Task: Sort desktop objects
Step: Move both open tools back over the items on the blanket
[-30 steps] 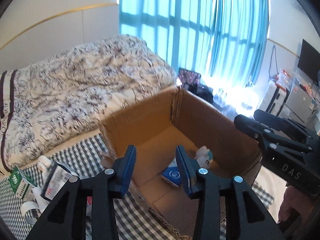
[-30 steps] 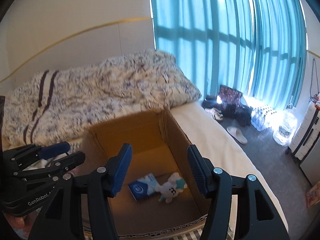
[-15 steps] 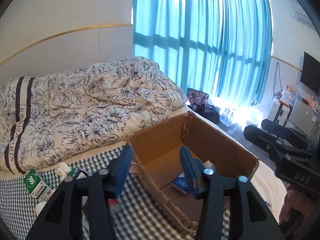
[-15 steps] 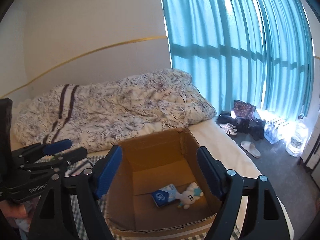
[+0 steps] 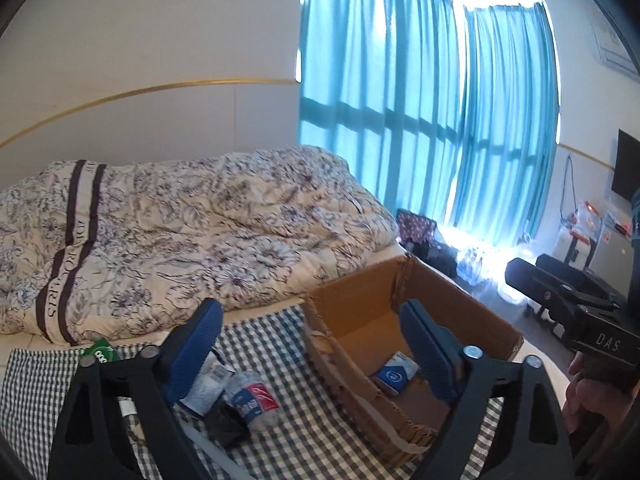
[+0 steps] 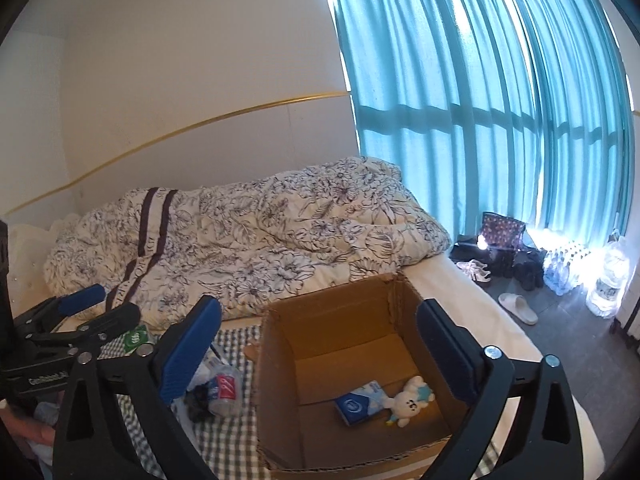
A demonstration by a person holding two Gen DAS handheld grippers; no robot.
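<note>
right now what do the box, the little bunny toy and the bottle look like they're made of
Box: corrugated cardboard, matte brown, fluted torn edges. Bunny toy: apparently soft plush, fuzzy white with pale blue. Bottle: thin clear plastic, crumpled and glossy, with a red and blue label.

- One cardboard box [image 6: 340, 360], open-topped, on the checked cloth [image 6: 236, 428] at its right edge.
- Two items inside the box: one blue packet [image 6: 358, 402], one white plush toy [image 6: 410, 398].
- One crushed plastic bottle [image 5: 254, 398] on the cloth, left of the box.
- One green carton [image 5: 100, 354] near the cloth's far left edge.
- Other items in that pile: count cannot be told.
</note>
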